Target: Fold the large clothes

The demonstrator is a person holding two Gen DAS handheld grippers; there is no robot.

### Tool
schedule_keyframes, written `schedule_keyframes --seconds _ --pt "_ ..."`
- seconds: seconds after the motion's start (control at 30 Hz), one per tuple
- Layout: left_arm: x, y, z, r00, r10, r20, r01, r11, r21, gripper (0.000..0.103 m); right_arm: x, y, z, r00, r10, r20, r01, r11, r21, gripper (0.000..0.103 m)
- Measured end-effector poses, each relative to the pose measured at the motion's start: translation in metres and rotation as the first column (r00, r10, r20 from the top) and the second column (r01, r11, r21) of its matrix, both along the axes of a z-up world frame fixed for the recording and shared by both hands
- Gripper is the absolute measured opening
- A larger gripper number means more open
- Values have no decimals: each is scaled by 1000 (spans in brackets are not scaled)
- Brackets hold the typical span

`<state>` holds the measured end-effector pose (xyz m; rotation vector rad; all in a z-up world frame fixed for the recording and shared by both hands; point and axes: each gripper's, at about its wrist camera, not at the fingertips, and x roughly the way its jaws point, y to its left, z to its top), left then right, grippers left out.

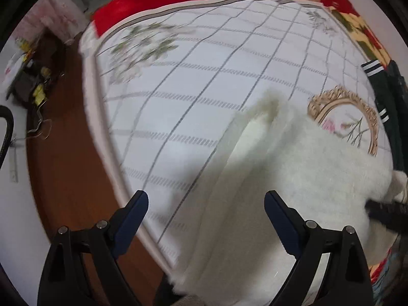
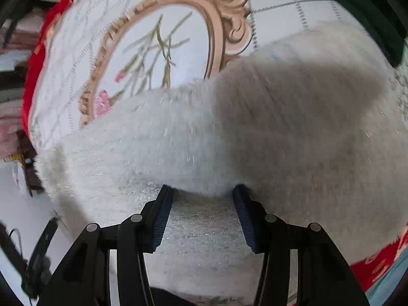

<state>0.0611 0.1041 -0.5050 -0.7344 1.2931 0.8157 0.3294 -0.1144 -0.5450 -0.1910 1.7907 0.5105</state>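
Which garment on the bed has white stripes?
The dark green garment at the bed's far right edge; its cuffs carry white stripes. The fluffy white sweater is plain.

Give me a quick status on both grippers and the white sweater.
Left gripper open, empty, above the bed. Right gripper open, straddling a fold of the white fuzzy sweater. Dark striped garment beside it, not blocking.

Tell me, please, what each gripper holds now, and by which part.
The left gripper holds nothing. The right gripper has a fold of the white fluffy garment between its fingers; a firm hold cannot be told.
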Motion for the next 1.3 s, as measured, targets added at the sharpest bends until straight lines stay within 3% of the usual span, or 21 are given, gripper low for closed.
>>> schedule_keyframes --seconds 0.17,0.23,0.3,0.37,0.53,0.63,0.77,0.83,0.97,1.07,1.13,1.17,1.2,1.27,1.3 --pt "65 16 -29 992 -118 35 118 993 -2 88 -4 -37 24 987 -158 5 157 983 94 53" --pt "84 15 -41 984 -175 37 175 985 -7 17 -6 -56 28 975 -222 11 220 969 111 53" --pt "85 12 -38 979 -191 74 192 981 -4 4 -4 -84 28 959 -282 9 279 954 107 53" --pt "76 6 -21 975 -199 100 195 980 50 4 5 -102 27 944 -330 -12 329 938 109 53" --pt "40 8 10 981 -130 143 122 990 66 3 12 -112 31 943 -331 26 328 940 90 53" --pt "33 9 2 988 -102 116 96 994 55 4 19 -100 40 955 -291 55 284 953 105 53" --pt "36 12 -39 996 -73 54 73 997 -4 4 33 -76 43 963 -240 120 227 967 112 53" --pt "31 11 -49 995 -86 48 86 996 -6 6 49 -66 26 965 -214 154 209 977 50 53" --pt "41 4 -50 988 -147 43 147 989 -2 10 72 -40 -24 984 -138 110 146 987 -62 54" --pt "52 -4 -39 977 -211 14 211 977 33 11 85 -32 -26 992 -115 55 120 987 -108 55" --pt "57 -8 -29 972 -233 -4 233 971 55 11 87 -36 -11 992 -118 40 121 988 -100 55" --pt "59 -10 -19 970 -241 23 239 969 67 12 85 -40 2 991 -125 57 129 989 -71 56" --pt "61 -11 -12 969 -246 39 242 967 78 19 82 -45 17 988 -130 80 133 991 -30 57" --pt "65 -14 3 965 -252 77 244 965 97 48 71 -54 38 984 -140 105 137 990 38 57" --pt "68 -17 11 962 -254 100 243 964 109 78 63 -58 48 983 -150 106 142 987 81 57"
